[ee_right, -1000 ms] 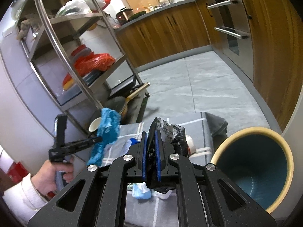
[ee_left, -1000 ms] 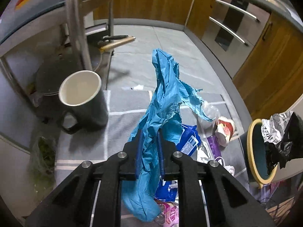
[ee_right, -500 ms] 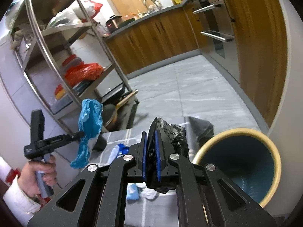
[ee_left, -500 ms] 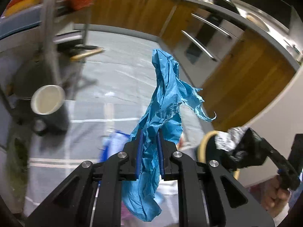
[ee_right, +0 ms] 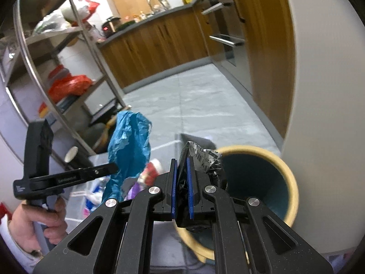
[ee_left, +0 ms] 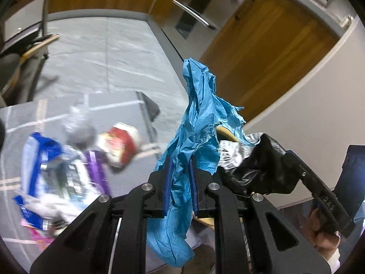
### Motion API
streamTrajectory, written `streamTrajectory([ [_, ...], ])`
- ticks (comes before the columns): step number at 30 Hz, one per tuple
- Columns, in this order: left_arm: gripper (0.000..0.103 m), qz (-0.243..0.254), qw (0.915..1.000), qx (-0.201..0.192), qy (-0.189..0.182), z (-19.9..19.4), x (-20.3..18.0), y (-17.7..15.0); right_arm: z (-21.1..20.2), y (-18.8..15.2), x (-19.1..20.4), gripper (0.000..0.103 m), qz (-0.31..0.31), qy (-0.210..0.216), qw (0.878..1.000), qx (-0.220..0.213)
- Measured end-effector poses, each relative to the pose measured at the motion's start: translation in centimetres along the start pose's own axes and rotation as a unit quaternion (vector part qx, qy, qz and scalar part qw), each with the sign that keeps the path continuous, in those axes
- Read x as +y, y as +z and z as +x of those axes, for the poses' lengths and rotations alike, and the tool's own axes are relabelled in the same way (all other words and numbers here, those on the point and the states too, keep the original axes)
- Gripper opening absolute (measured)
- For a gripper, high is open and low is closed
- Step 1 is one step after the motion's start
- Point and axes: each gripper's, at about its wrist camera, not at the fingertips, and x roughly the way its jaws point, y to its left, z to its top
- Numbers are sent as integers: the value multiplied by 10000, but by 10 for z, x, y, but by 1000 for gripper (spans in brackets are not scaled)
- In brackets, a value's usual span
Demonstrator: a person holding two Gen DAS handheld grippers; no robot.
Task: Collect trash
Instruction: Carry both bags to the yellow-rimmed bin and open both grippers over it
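blue glove (ee_left: 194, 141) | shifted from mug to bin (ee_right: 289, 178)

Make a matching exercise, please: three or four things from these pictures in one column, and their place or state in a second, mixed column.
Things:
1. blue glove
2. black wrapper
3. bin
4. red cup

Place or state:
a. lies among the litter
b. clamped in the right gripper
c. open, blue inside
d. clamped in the left gripper

Pairs: 1-d, 2-b, 3-c, 4-a
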Motion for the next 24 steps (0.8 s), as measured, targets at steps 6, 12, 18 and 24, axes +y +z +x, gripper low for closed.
streamTrajectory([
  [6, 14, -231, 9991, 223, -263, 45, -23, -9, 12, -16, -22, 10, -34, -295, 9988, 395],
  [12, 14, -588, 9962, 412, -499, 78, -22, -16, 24, -32, -38, 10, -84, -472, 9959, 773],
  [18, 15, -506, 9958, 599, -469, 97, -23, -18, 28, -40, -43, 11, -151, -615, 9932, 976],
  [24, 41, -332, 9972, 583, -316, 94, -26, -19, 21, -33, -42, 27, -107, -683, 9941, 837],
])
